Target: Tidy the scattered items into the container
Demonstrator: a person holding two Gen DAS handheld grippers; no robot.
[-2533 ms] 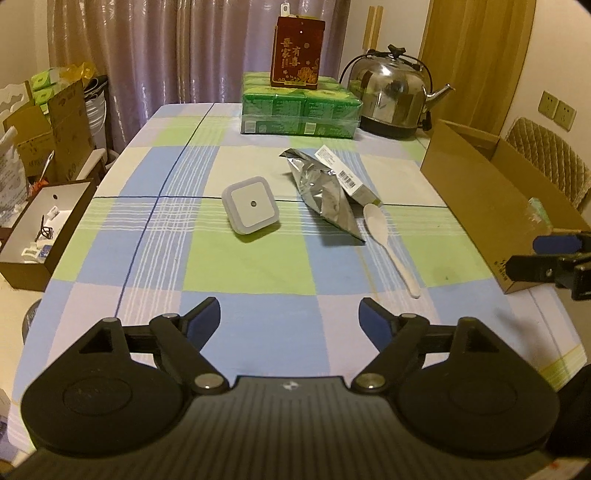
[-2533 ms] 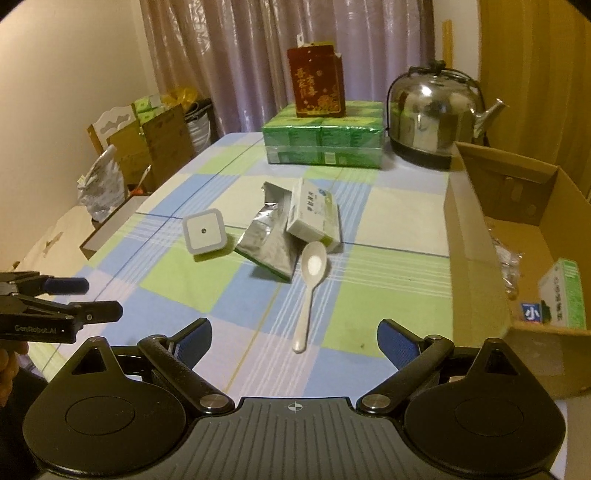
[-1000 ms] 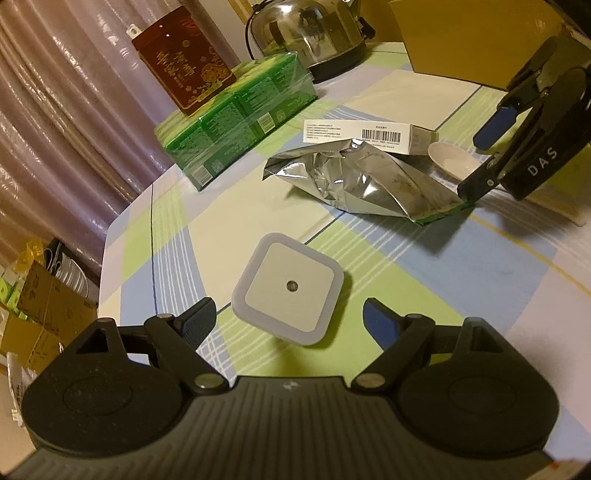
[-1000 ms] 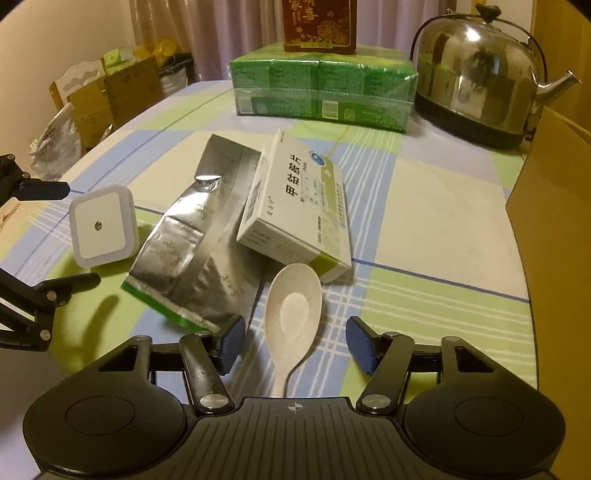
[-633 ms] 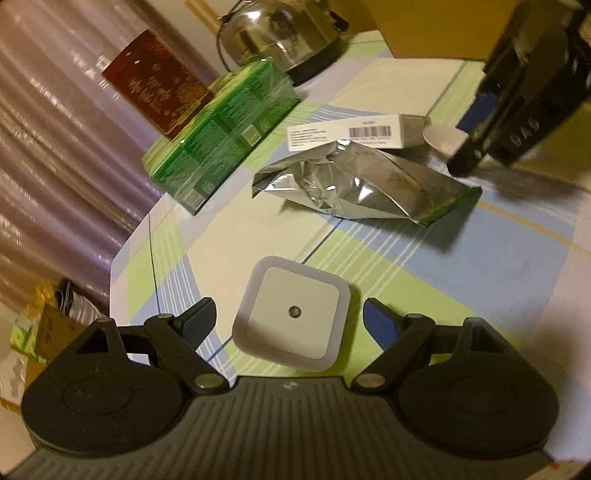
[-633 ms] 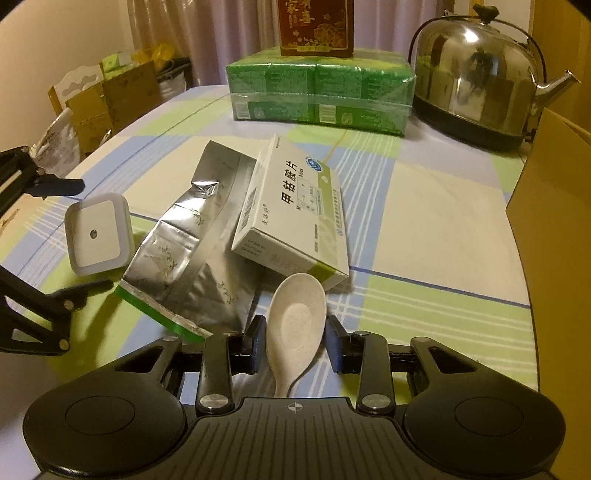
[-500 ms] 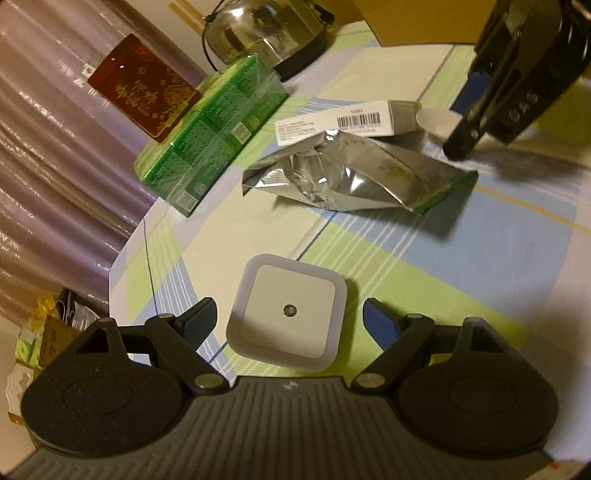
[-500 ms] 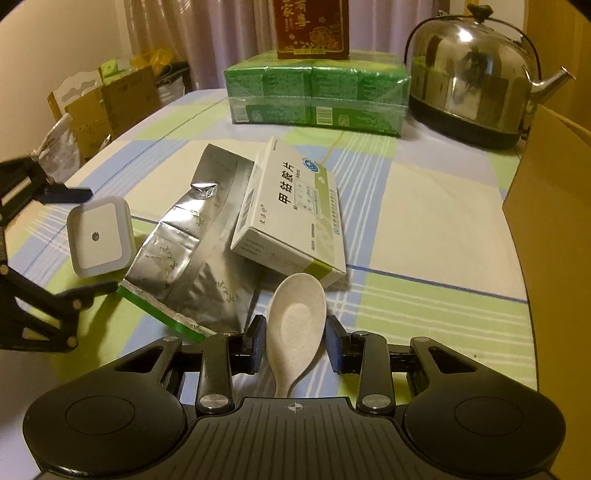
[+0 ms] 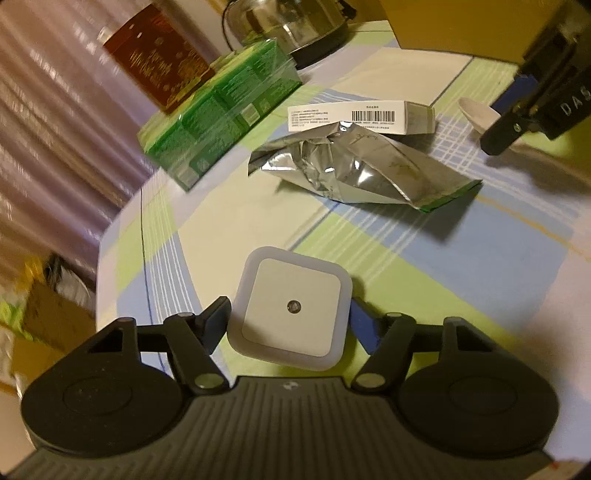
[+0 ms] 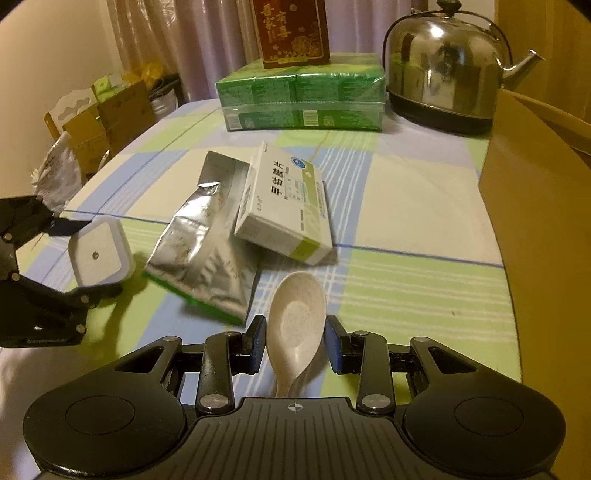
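Right gripper (image 10: 295, 343) jaws clamped on spoon (image 10: 295, 317), foil pouch (image 10: 207, 251) beside

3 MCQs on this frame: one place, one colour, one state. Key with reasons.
1. The medicine box rests partly on:
A. kettle
B. foil bag
C. spoon

2. The wrapped packs under the red box are:
A. green
B. blue
C. white

3. The right tongs are:
A. wide open, empty
B. shut on the spoon
C. shut on the foil bag

Key:
1 B: its left edge overlaps the foil bag.
2 A: green wrapping shows in both views.
3 B: pads press both sides of the spoon.
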